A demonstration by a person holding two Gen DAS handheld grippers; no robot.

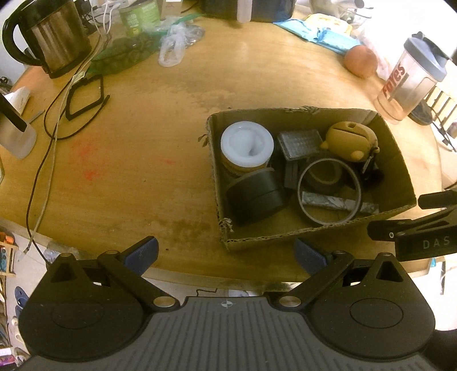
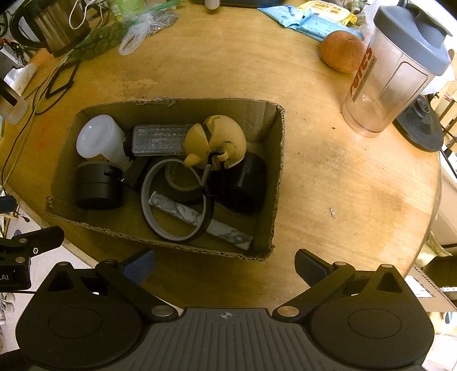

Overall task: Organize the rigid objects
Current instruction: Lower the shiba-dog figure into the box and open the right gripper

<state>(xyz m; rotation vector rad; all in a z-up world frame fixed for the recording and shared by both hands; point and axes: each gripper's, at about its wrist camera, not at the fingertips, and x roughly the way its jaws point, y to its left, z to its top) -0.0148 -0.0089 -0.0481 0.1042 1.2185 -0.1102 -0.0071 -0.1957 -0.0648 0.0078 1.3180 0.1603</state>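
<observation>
A cardboard box (image 1: 400,168) (image 2: 278,159) stands on the round wooden table. It holds a white-lidded jar (image 1: 247,145) (image 2: 98,138), a black cylinder (image 1: 254,197) (image 2: 98,185), a clear ridged block (image 1: 300,144) (image 2: 160,139), a yellow round case (image 1: 351,137) (image 2: 217,139), a grey ring (image 1: 302,199) (image 2: 148,211), a tape roll (image 1: 325,177) (image 2: 182,177) and a marbled bar (image 1: 328,201) (image 2: 200,218). My left gripper (image 1: 225,255) is open and empty, near the table's front edge, left of the box. My right gripper (image 2: 225,266) is open and empty just in front of the box.
A steel kettle (image 1: 54,40) (image 2: 54,25), cables (image 1: 51,134) and a plastic bag (image 1: 174,45) lie at the back left. An orange fruit (image 1: 360,60) (image 2: 341,51) and a shaker bottle (image 1: 411,77) (image 2: 400,71) stand at the back right. A black base (image 2: 422,125) sits beside the bottle.
</observation>
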